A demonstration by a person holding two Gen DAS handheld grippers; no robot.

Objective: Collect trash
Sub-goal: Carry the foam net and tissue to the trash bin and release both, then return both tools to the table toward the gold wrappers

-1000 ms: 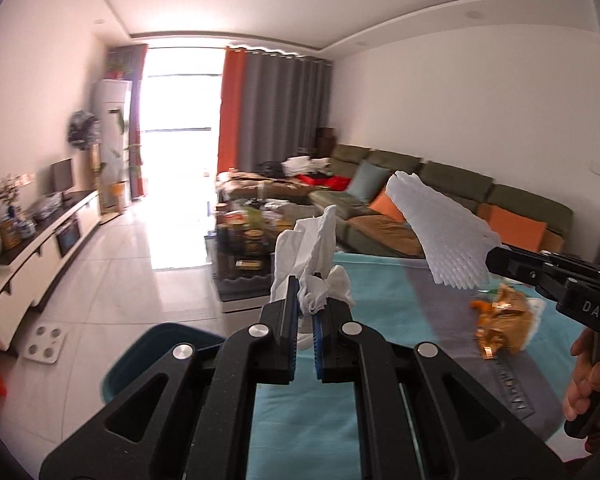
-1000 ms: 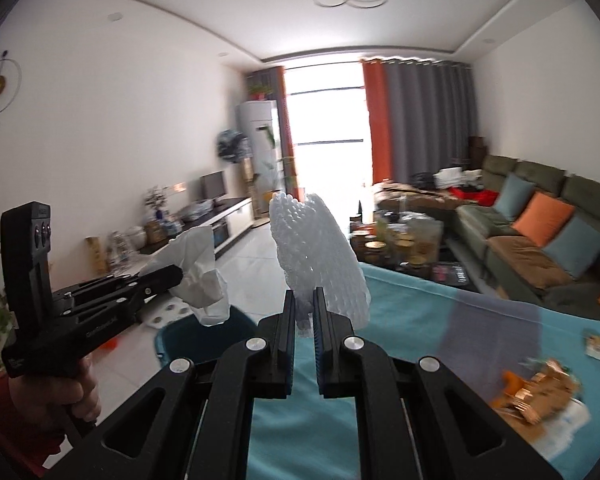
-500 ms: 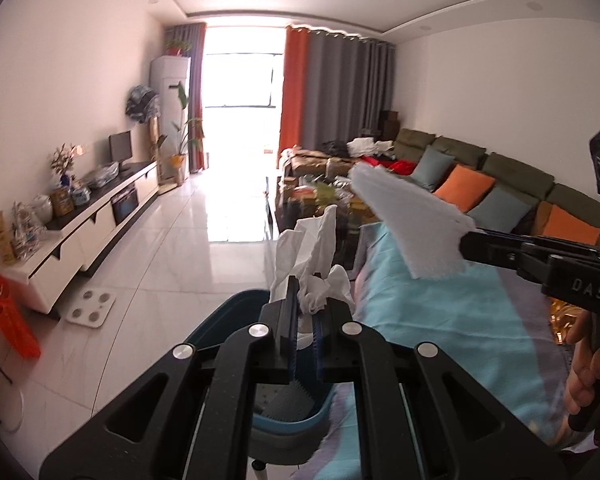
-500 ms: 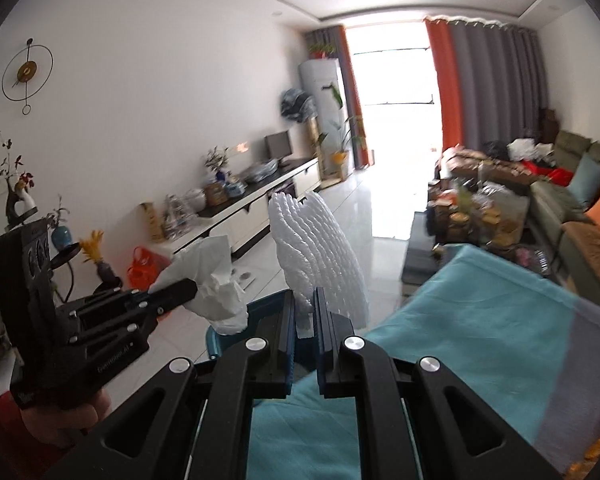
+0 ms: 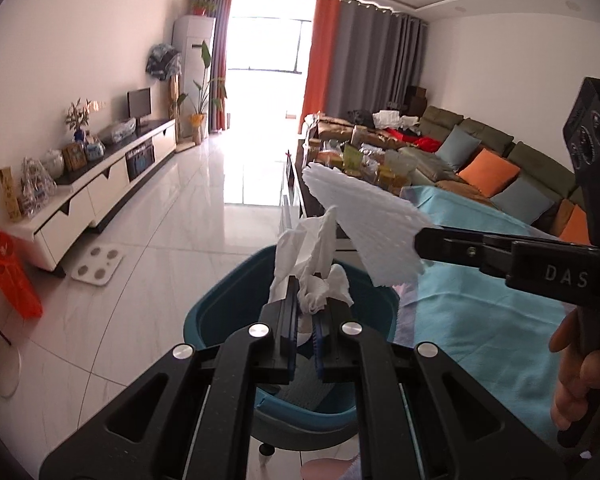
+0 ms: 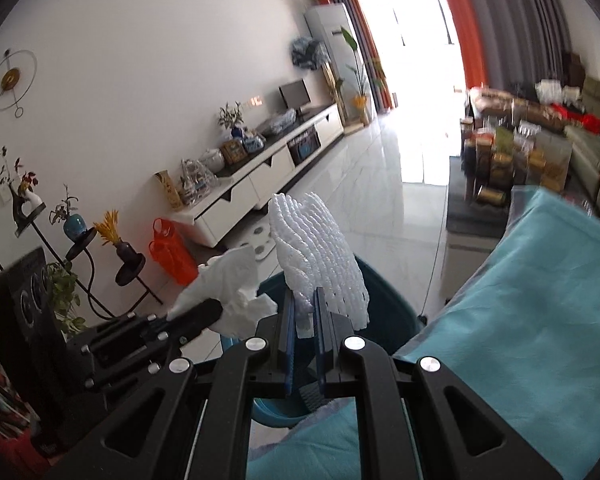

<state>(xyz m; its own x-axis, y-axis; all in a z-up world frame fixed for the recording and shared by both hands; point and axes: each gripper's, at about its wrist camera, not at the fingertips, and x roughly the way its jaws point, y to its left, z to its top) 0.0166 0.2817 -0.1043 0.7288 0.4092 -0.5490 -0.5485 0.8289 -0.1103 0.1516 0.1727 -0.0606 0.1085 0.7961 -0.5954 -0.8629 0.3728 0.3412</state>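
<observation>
Pinching a crumpled white tissue between its closed fingers, the left gripper sits at lower center of its own view, directly over the open teal bin on the tiled floor. From the right edge of that frame the right gripper reaches in, clamped on a white foam net sleeve held above the bin's far rim. In the right wrist view the sleeve stands upright at center, the tissue to its left. A turquoise cloth-covered table borders the bin on the right.
</observation>
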